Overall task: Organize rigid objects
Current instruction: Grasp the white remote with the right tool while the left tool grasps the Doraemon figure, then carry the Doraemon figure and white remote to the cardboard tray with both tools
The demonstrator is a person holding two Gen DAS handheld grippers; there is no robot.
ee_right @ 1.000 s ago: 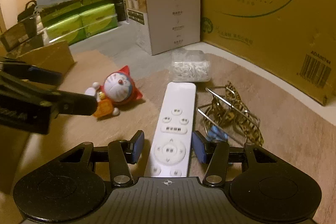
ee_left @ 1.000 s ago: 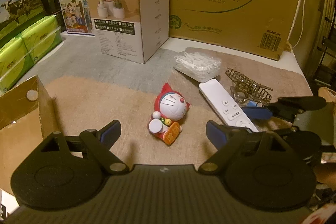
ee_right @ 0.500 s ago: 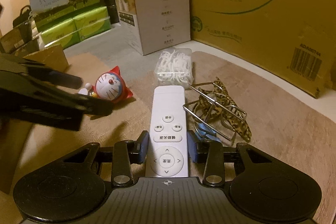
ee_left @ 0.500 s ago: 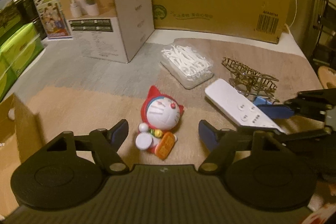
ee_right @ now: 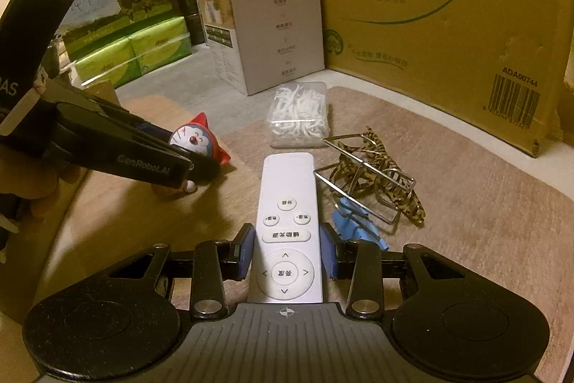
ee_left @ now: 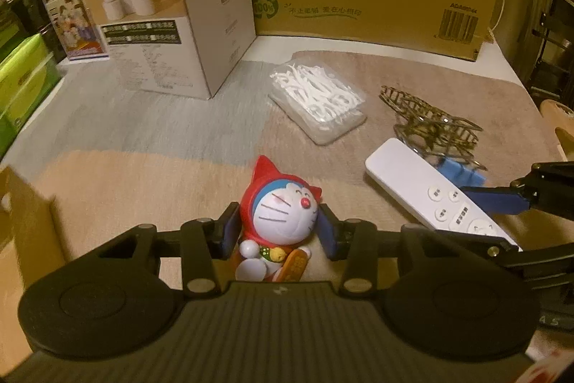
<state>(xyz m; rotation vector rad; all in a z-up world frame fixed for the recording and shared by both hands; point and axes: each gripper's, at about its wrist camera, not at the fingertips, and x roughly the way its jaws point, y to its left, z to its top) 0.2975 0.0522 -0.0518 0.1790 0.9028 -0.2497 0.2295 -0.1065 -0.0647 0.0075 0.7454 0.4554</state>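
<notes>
The left claw (ee_left: 278,230) has just closed in, and its blue pads now press both sides of the head of the cat figurine (ee_left: 281,218), which lies on its back on the tan mat (ee_left: 143,189) covering the surface. The right claw (ee_right: 287,252) is narrowed onto the white remote (ee_right: 287,214), its pads against the remote's two long edges near the round button pad; the remote lies flat on the mat, pointing away from the camera. Just right of the remote sit a small blue clip (ee_right: 353,225) and a tangle of leopard-print hair clips (ee_right: 376,167). Beyond them rests a clear box of floss picks (ee_right: 299,113). A white carton (ee_right: 265,20) and a large brown carton (ee_right: 448,24) stand behind.
</notes>
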